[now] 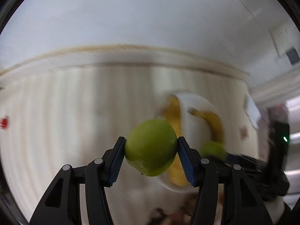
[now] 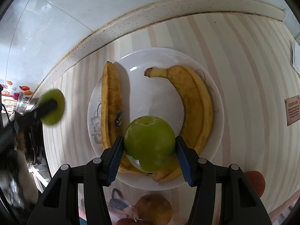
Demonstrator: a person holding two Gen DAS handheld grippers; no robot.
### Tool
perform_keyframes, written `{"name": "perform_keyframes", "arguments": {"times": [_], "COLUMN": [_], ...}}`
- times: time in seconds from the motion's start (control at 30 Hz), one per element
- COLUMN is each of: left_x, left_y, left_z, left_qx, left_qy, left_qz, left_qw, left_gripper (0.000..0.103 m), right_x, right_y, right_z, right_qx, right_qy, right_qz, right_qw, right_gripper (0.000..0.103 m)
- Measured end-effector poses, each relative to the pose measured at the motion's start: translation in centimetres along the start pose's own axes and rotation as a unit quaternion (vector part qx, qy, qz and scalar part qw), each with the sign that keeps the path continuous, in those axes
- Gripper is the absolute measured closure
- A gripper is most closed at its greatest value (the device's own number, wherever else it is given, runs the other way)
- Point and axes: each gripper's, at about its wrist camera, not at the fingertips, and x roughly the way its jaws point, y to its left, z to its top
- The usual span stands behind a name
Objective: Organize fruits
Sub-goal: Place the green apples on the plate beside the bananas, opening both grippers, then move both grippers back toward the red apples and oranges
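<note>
My left gripper [image 1: 151, 140] is shut on a green apple [image 1: 150, 151], held in the air over the striped tabletop. To its right, blurred, lies a white plate [image 1: 195, 101] with two bananas [image 1: 214, 121]. My right gripper [image 2: 149, 138] is shut on a second green apple [image 2: 150, 148], just above the near side of the same plate [image 2: 155, 86]. One banana [image 2: 110, 103] lies along the plate's left rim and another banana [image 2: 195, 101] curves along its right side. The left gripper's apple [image 2: 51, 118] shows blurred at the far left, off the plate.
A pale raised ledge [image 2: 112, 31] and a white wall border the striped table at the back. A brown round shape [image 2: 153, 206] and an orange one [image 2: 256, 181] lie at the table's near edge. A small brown label [image 2: 292, 110] sits on the right.
</note>
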Motion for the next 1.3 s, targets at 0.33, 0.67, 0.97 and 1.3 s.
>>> {"name": "perform_keyframes", "arguments": {"times": [0.33,0.67,0.97,1.3], "left_x": [5.4,2.3,-1.8,-7.4], "left_y": [-0.1,-0.6,-3.5,-7.2], "left_z": [-0.7,-1.2,-2.8,-7.4], "left_qx": [-0.024,-0.034,0.009,0.01], "left_qy": [0.08,0.057,0.0,-0.064], "left_qz": [-0.002,0.025,0.099,0.143], "left_qw": [0.9965,0.9975,0.9951,0.9877], "left_gripper": [0.049,0.043,0.014,0.014], "right_x": [0.0,-2.0,-6.3,-11.5], "right_y": [-0.4,0.8,1.1,1.4], "right_z": [0.9,1.4,-0.7,-5.4], "right_qx": [0.008,-0.007,-0.059,-0.095], "right_qy": [0.01,-0.006,-0.052,-0.103], "right_qz": [0.019,0.015,-0.07,-0.094], "right_qw": [1.0,1.0,0.994,0.986], "right_gripper": [0.03,0.023,0.008,0.008]}}
